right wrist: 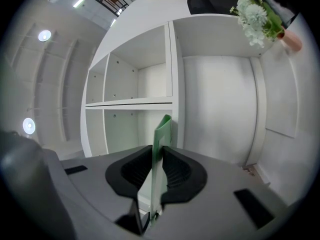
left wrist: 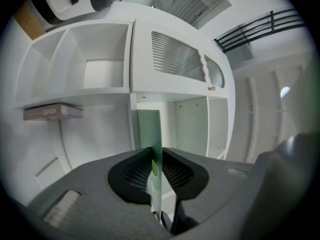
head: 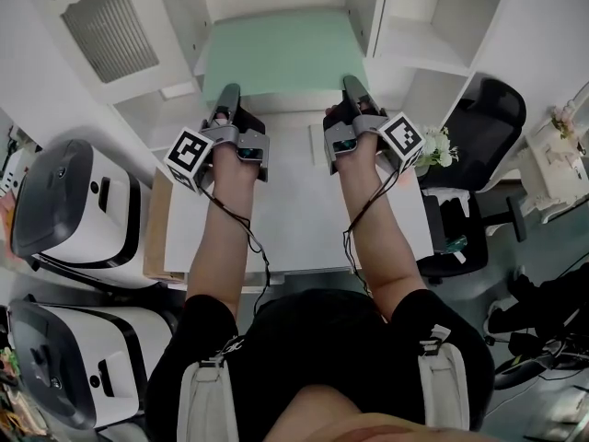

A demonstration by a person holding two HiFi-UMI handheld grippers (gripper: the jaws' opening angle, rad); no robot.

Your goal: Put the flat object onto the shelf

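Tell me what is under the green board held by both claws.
The green board covers whatever is directly beneath it. Only the white tabletop shows below its near edge, where the left claw and right claw grip it.

Green board (head: pixel 276 58) looks matt; white shelf (head: pixel 416 46) smooth.

Black short-sleeved shirt (head: pixel 313 339), pale shoulder straps (head: pixel 204 396), black cables (head: pixel 241 221) on forearms; grey left gripper (head: pixel 228 95), right gripper (head: pixel 353 86), each with black-white marker cube (head: pixel 190 157).
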